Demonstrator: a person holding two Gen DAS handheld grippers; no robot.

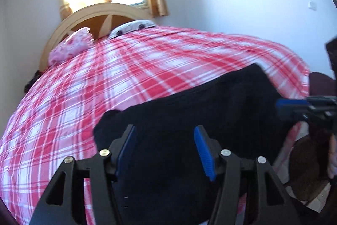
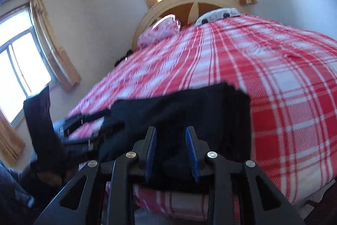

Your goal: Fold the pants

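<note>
Dark navy pants (image 1: 189,111) lie folded in a flat block at the near edge of a red and white plaid bed (image 1: 130,69). My left gripper (image 1: 164,132) is open, its blue pads apart, just above the near part of the pants. My right gripper (image 2: 171,134) is open with a narrower gap, low over the pants (image 2: 185,107) near the bed's edge. The right gripper's blue finger (image 1: 294,105) shows at the right of the left wrist view. The left gripper (image 2: 84,119) shows at the left of the right wrist view.
A pink pillow (image 1: 69,47) and a white pillow (image 1: 132,27) lie by the wooden headboard (image 1: 105,14). Curtained windows (image 2: 16,69) stand behind and to the left. The bed's front edge (image 2: 181,201) drops below the pants.
</note>
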